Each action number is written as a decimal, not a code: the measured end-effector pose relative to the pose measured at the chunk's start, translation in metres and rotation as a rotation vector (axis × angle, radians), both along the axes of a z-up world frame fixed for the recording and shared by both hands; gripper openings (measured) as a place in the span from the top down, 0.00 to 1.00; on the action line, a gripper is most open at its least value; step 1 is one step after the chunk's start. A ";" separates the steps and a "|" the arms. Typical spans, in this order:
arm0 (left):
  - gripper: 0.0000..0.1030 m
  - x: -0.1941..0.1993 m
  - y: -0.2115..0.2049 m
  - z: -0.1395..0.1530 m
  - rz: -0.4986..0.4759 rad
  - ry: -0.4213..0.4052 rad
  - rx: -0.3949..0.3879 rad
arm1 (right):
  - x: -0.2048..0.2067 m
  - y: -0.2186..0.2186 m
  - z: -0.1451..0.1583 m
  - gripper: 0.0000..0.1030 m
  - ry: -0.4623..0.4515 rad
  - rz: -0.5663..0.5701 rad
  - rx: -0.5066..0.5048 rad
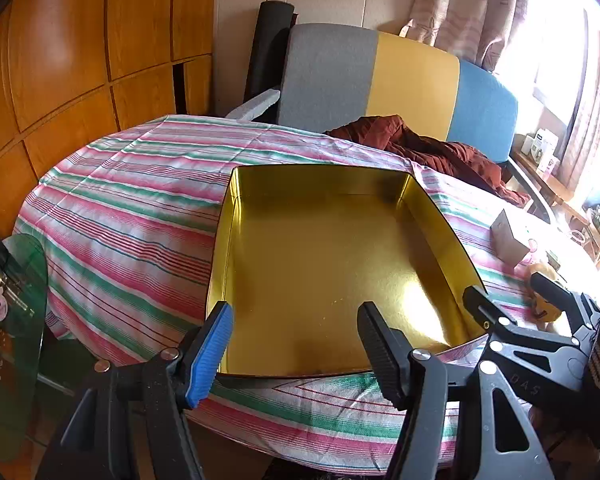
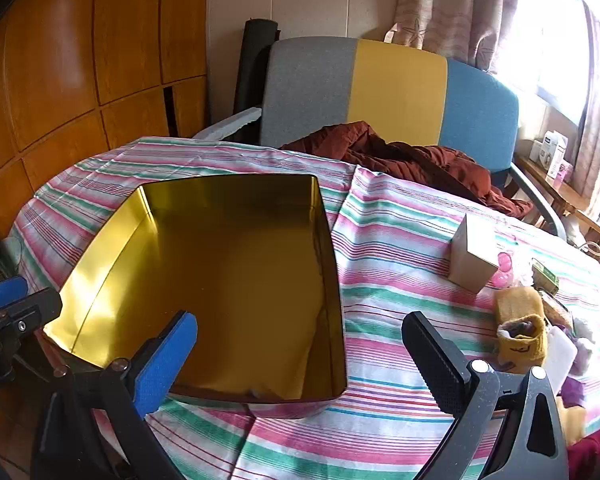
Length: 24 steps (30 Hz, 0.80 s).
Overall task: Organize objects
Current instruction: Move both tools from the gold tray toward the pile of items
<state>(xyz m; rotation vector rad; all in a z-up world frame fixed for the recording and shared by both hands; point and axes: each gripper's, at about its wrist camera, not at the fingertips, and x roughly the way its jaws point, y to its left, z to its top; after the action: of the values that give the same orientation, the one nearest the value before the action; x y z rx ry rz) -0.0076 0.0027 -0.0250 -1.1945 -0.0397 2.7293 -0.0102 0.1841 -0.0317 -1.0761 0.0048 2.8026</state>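
Note:
An open gold tin box (image 1: 324,264) (image 2: 228,280) sits on the striped tablecloth with nothing inside it. My left gripper (image 1: 296,332) hovers open over the tin's near edge. My right gripper (image 2: 300,344) is open too, above the tin's near right corner, and nothing is between its fingers. To the right lie a yellow sock (image 2: 522,332) (image 1: 544,304), a small grey carton (image 2: 474,258) (image 1: 510,240), a pink round item (image 2: 504,268) and other small things (image 2: 560,348). In the left wrist view the right gripper's fingers (image 1: 480,304) stick out at the tin's right wall.
The round table wears a pink, green and white striped cloth (image 1: 132,216) (image 2: 400,280). Behind it stands a grey, yellow and blue chair (image 1: 412,80) with a rust-red garment (image 1: 432,148). Wooden cabinets (image 1: 60,60) fill the left. A green glass side table (image 1: 16,320) is low left.

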 end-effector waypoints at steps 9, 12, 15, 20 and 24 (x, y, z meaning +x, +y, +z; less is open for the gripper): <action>0.37 -0.006 0.004 -0.003 -0.019 -0.037 0.015 | 0.001 0.008 0.001 0.00 0.007 -0.014 0.004; 0.37 -0.009 0.007 -0.005 -0.020 -0.055 0.010 | 0.002 0.012 0.001 0.00 0.008 -0.020 0.001; 0.37 -0.010 0.014 -0.006 -0.036 -0.048 -0.019 | 0.004 0.016 0.003 0.00 0.013 -0.027 0.002; 0.36 -0.012 0.021 -0.005 -0.091 -0.048 -0.001 | 0.007 0.031 0.003 0.00 0.010 -0.054 -0.003; 0.33 -0.018 0.031 -0.004 -0.133 -0.074 0.030 | 0.011 0.045 0.001 0.00 0.005 -0.084 -0.004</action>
<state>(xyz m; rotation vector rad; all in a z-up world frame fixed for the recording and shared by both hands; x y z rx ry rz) -0.0260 0.0333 -0.0286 -1.2425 -0.0101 2.5613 0.0004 0.2289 -0.0308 -1.0439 0.0548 2.7316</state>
